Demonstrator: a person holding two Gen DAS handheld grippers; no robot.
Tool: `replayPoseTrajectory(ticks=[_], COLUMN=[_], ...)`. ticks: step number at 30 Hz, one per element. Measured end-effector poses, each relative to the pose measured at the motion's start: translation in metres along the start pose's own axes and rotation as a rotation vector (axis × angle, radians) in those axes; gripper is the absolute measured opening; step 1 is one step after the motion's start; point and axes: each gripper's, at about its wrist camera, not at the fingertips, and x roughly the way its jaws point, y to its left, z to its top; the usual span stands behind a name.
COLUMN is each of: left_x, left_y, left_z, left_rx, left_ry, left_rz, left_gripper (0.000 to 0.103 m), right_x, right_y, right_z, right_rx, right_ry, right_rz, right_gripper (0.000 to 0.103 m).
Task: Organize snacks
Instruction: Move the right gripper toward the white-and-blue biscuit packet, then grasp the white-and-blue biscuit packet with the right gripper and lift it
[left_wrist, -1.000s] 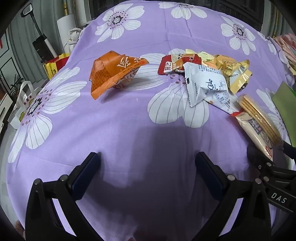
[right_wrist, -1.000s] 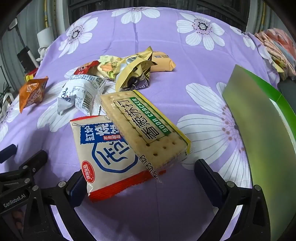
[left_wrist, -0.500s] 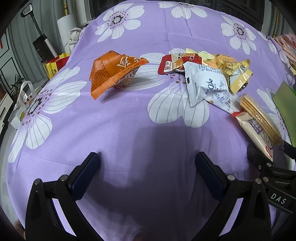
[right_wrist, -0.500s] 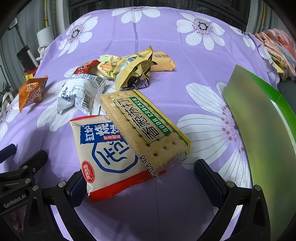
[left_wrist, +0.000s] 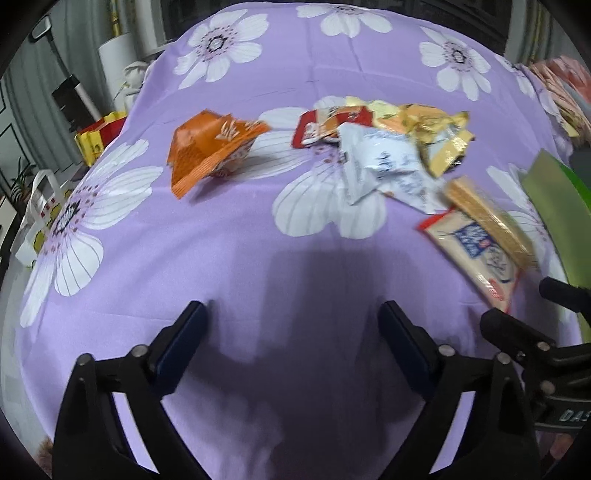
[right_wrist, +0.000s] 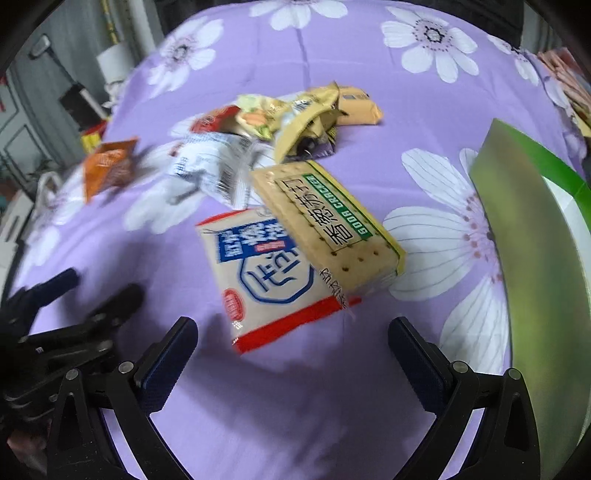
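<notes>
Left claw (left_wrist: 291, 321) and right claw (right_wrist: 291, 339), both spread wide and holding nothing, hover low over the purple flowered cloth (left_wrist: 240, 240). Only the right view shows the soda cracker pack (right_wrist: 325, 225) lying face-up beside the green box (right_wrist: 532, 258), near the right edge.

A purple floral cloth (left_wrist: 258, 236) covers the table; grey panelled wall (left_wrist: 22, 96) and white bag (left_wrist: 37, 199) stand left.
</notes>
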Motion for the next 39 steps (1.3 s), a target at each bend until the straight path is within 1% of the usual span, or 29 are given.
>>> replayPoseTrajectory(ticks=[2, 4, 6, 7, 8, 9, 10, 11, 12, 13, 17, 18, 21, 22, 23, 24, 25, 27, 29, 30, 33, 34, 35, 36, 37, 39], left_x=[-0.012, -0.021, -0.027, -0.028, -0.029, -0.028, -0.027, -0.027, -0.026, -0.024, -0.019, -0.016, -0.010, -0.009, -0.008, -0.007, -0.004, 0.001, 0.009, 0.011, 0.012, 0.014, 0.014, 0.012, 0.009, 0.002], left_y=[-0.001, -0.005, -0.009, -0.011, -0.014, -0.016, -0.018, -0.021, -0.022, -0.026, -0.035, -0.037, -0.036, -0.037, -0.040, -0.043, -0.047, -0.053, -0.061, -0.064, -0.074, -0.076, -0.078, -0.080, -0.082, -0.085], left_z=[0.003, 0.005, 0.005, 0.007, 0.007, 0.007, 0.007, 0.009, 0.009, 0.009, 0.012, 0.013, 0.017, 0.018, 0.020, 0.021, 0.023, 0.024, 0.025, 0.025, 0.028, 0.028, 0.029, 0.029, 0.030, 0.031], left_rx=[-0.017, -0.039, -0.058, -0.065, -0.072, -0.081, -0.090, -0.095, -0.100, -0.096, -0.097, -0.101, -0.123, -0.124, -0.124, -0.122, -0.119, -0.116, -0.118, -0.116, -0.072, -0.064, -0.056, -0.046, -0.029, -0.003], left_ry=[-0.026, -0.043, -0.047, -0.044, -0.039, -0.031, -0.020, -0.010, 0.003, 0.018, 0.039, 0.055, 0.093, 0.105, 0.107, 0.110, 0.119, 0.134, 0.171, 0.164, 0.147, 0.148, 0.148, 0.132, 0.113, 0.074], left_rz=[-0.048, -0.122, -0.198, -0.227, -0.249, -0.268, -0.287, -0.300, -0.311, -0.317, -0.334, -0.347, -0.390, -0.408, -0.416, -0.417, -0.413, -0.425, -0.437, -0.427, -0.397, -0.406, -0.398, -0.376, -0.353, -0.323], left_gripper=[0.090, 0.090, 0.085, 0.081, 0.078, 0.075, 0.071, 0.067, 0.066, 0.064, 0.058, 0.057, 0.052, 0.051, 0.051, 0.051, 0.050, 0.049, 0.046, 0.045, 0.035, 0.029, 0.029, 0.029, 0.029, 0.028], right_x=[-0.012, -0.024, -0.031, -0.032, -0.030, -0.031, -0.030, -0.029, -0.028, -0.024, -0.008, -0.003, 0.010, 0.013, 0.015, 0.018, 0.024, 0.030, 0.037, 0.039, 0.037, 0.037, 0.036, 0.035, 0.033, 0.030], right_y=[-0.006, -0.016, -0.023, -0.027, -0.028, -0.029, -0.032, -0.033, -0.033, -0.030, -0.020, -0.020, -0.024, -0.028, -0.031, -0.033, -0.034, -0.035, -0.035, -0.033, -0.035, -0.032, -0.030, -0.028, -0.027, -0.026], right_z=[0.001, 0.002, 0.003, 0.004, 0.005, 0.007, 0.010, 0.012, 0.014, 0.018, 0.026, 0.030, 0.046, 0.051, 0.054, 0.056, 0.056, 0.055, 0.053, 0.052, 0.052, 0.051, 0.050, 0.049, 0.048, 0.045], right_rx=[0.026, 0.068, 0.102, 0.126, 0.140, 0.154, 0.176, 0.196, 0.207, 0.199, 0.168, 0.165, 0.168, 0.173, 0.176, 0.180, 0.189, 0.210, 0.219, 0.215, 0.222, 0.215, 0.210, 0.203, 0.198, 0.208], right_ry=[-0.029, -0.057, -0.075, -0.076, -0.072, -0.067, -0.060, -0.059, -0.055, -0.038, 0.045, 0.062, 0.092, 0.087, 0.085, 0.088, 0.097, 0.117, 0.143, 0.141, 0.135, 0.136, 0.141, 0.142, 0.139, 0.138], right_rz=[0.018, 0.080, 0.124, 0.148, 0.165, 0.188, 0.211, 0.217, 0.218, 0.220, 0.280, 0.271, 0.193, 0.171, 0.168, 0.175, 0.200, 0.251, 0.290, 0.285, 0.288, 0.298, 0.310, 0.300, 0.283, 0.273], right_gripper=[0.102, 0.102, 0.102, 0.102, 0.100, 0.090, 0.078, 0.071, 0.057, 0.052, 0.052, 0.052, 0.053, 0.061, 0.067, 0.080, 0.081, 0.081, 0.081, 0.081, 0.080, 0.075, 0.075, 0.073, 0.068, 0.063])
